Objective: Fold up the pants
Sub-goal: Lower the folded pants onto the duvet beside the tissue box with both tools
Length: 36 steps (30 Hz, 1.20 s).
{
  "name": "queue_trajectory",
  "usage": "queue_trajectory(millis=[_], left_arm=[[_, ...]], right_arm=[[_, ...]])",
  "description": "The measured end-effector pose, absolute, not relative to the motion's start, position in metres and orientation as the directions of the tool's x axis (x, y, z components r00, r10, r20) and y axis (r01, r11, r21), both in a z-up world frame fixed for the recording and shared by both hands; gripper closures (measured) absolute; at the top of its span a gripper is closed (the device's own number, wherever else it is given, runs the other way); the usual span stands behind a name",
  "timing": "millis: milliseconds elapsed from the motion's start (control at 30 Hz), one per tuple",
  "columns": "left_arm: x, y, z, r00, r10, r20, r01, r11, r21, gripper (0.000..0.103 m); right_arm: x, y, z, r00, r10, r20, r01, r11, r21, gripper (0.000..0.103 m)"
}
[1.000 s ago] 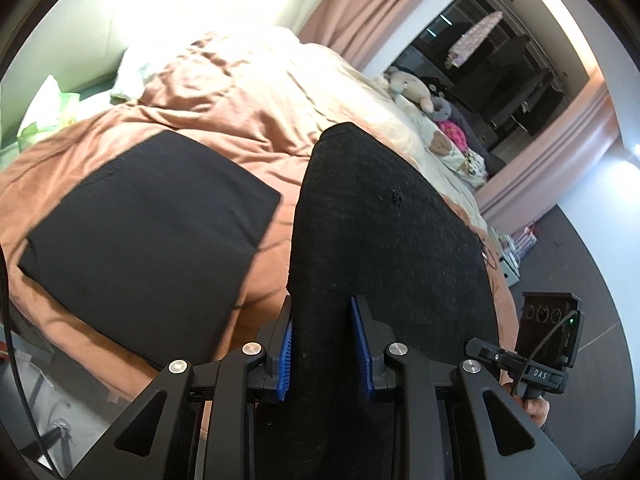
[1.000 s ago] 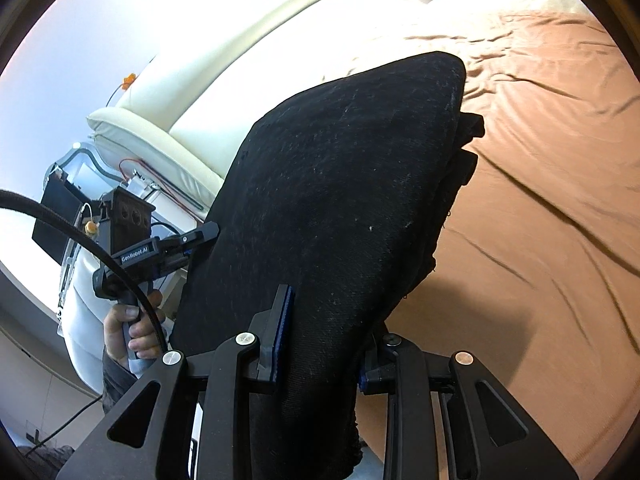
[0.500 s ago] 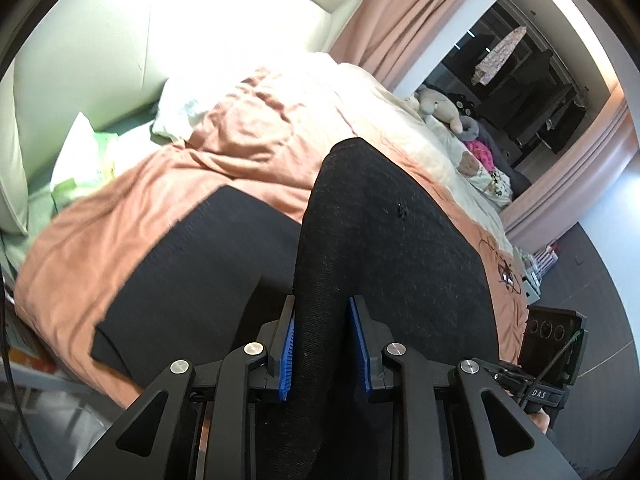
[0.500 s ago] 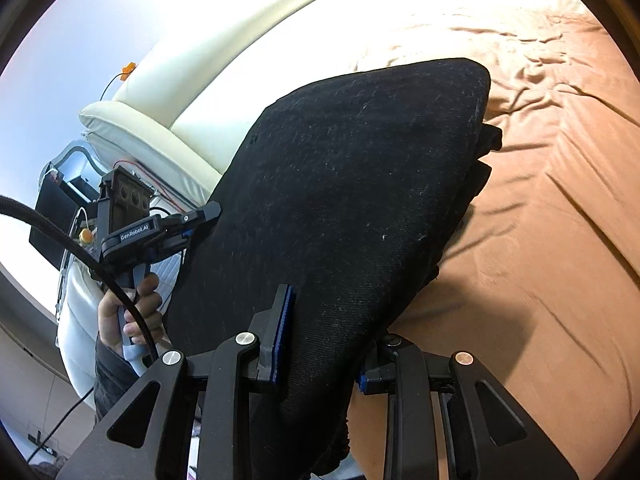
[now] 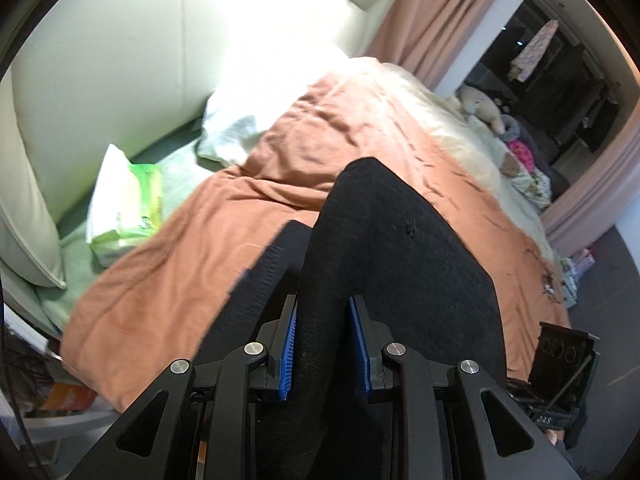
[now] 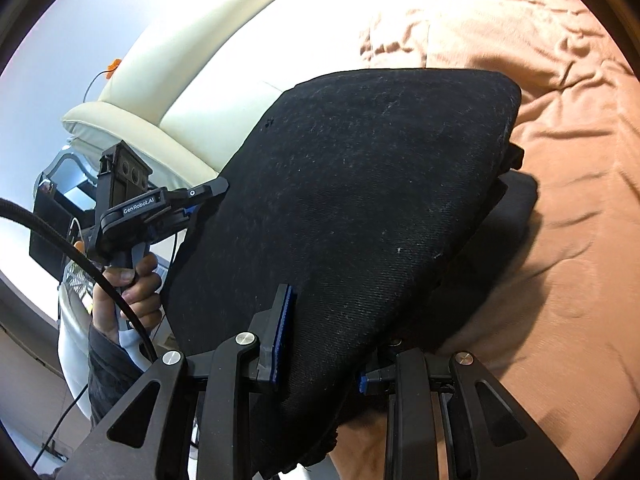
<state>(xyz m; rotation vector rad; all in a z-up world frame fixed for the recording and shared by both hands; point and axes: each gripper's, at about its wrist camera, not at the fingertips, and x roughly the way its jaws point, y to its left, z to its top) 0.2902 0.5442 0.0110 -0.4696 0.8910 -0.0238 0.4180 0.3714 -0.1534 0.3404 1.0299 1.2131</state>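
Note:
The black pants (image 5: 400,264) hang as a folded panel between both grippers above the bed. My left gripper (image 5: 323,344) is shut on one end of the fabric, blue pads pressing both sides. A lower layer of the pants (image 5: 260,280) lies on the salmon blanket beneath it. My right gripper (image 6: 324,340) is shut on the other end of the pants (image 6: 360,200); its right pad is mostly hidden by cloth. The left gripper also shows in the right wrist view (image 6: 208,192), held by a hand.
Salmon blanket (image 5: 168,280) covers the bed, with a cream headboard (image 5: 120,60) behind. A green-white tissue pack (image 5: 124,208) and a white pillow (image 5: 240,128) lie near the headboard. Stuffed toys (image 5: 484,108) sit at the far end. The right gripper's body (image 5: 560,360) is at lower right.
Both grippers have carried the held end of the pants forward toward the headboard. The flat lower layer on the blanket is now mostly covered by the held fabric.

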Motion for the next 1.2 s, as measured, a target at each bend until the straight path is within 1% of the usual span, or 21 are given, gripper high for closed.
queue_trajectory(millis=[133,200,267,300,333,367,400,500,700,900,933,1000,1100,1200], left_arm=[[0.303,0.562,-0.004,0.622,-0.173,-0.764,-0.212,0.902,-0.377,0.077],[0.311,0.569,-0.013,0.628,-0.143,-0.765,-0.222,0.909,-0.352,0.077],[0.318,0.575,-0.031,0.629,-0.107,-0.770,-0.253,0.908,-0.333,0.078],[0.319,0.578,-0.042,0.616,-0.097,-0.782,-0.281,0.900,-0.333,0.078],[0.318,0.580,-0.050,0.606,-0.096,-0.790,-0.300,0.892,-0.339,0.078],[0.315,0.580,-0.057,0.596,-0.100,-0.797,-0.312,0.885,-0.344,0.078],[0.311,0.579,-0.062,0.592,-0.097,-0.800,-0.314,0.886,-0.340,0.078],[0.296,0.577,-0.068,0.596,-0.079,-0.799,-0.329,0.884,-0.332,0.078],[0.265,0.569,-0.066,0.632,-0.060,-0.773,-0.350,0.868,-0.353,0.078],[0.236,0.548,-0.065,0.661,-0.059,-0.748,-0.347,0.860,-0.375,0.078],[0.230,0.544,-0.066,0.667,-0.073,-0.741,-0.343,0.854,-0.392,0.078],[0.222,0.537,-0.068,0.677,-0.087,-0.731,-0.341,0.844,-0.415,0.078],[0.212,0.527,-0.071,0.688,-0.110,-0.717,-0.328,0.835,-0.443,0.078],[0.210,0.516,-0.073,0.692,-0.128,-0.710,-0.316,0.831,-0.458,0.078]], right_arm=[[0.410,0.386,-0.169,-0.010,0.897,-0.442,-0.581,0.354,0.732,0.079],[0.405,0.391,-0.184,0.016,0.890,-0.455,-0.560,0.385,0.733,0.079],[0.402,0.387,-0.210,0.008,0.861,-0.509,-0.510,0.442,0.738,0.075],[0.399,0.390,-0.215,-0.011,0.862,-0.506,-0.503,0.433,0.748,0.073],[0.394,0.386,-0.217,-0.024,0.876,-0.482,-0.505,0.406,0.762,0.072],[0.391,0.381,-0.214,-0.024,0.879,-0.477,-0.514,0.398,0.760,0.071],[0.389,0.378,-0.211,-0.032,0.876,-0.481,-0.519,0.396,0.757,0.067],[0.390,0.368,-0.204,-0.046,0.881,-0.471,-0.515,0.383,0.767,0.063],[0.393,0.359,-0.203,-0.075,0.877,-0.475,-0.454,0.394,0.799,0.063],[0.394,0.364,-0.202,-0.105,0.850,-0.516,-0.402,0.439,0.804,0.062],[0.396,0.361,-0.200,-0.105,0.844,-0.526,-0.393,0.450,0.802,0.056],[0.401,0.353,-0.193,-0.072,0.834,-0.547,-0.381,0.484,0.787,0.050],[0.400,0.343,-0.187,-0.059,0.846,-0.530,-0.353,0.478,0.804,0.047],[0.405,0.346,-0.187,-0.073,0.850,-0.522,-0.340,0.470,0.814,0.047]])
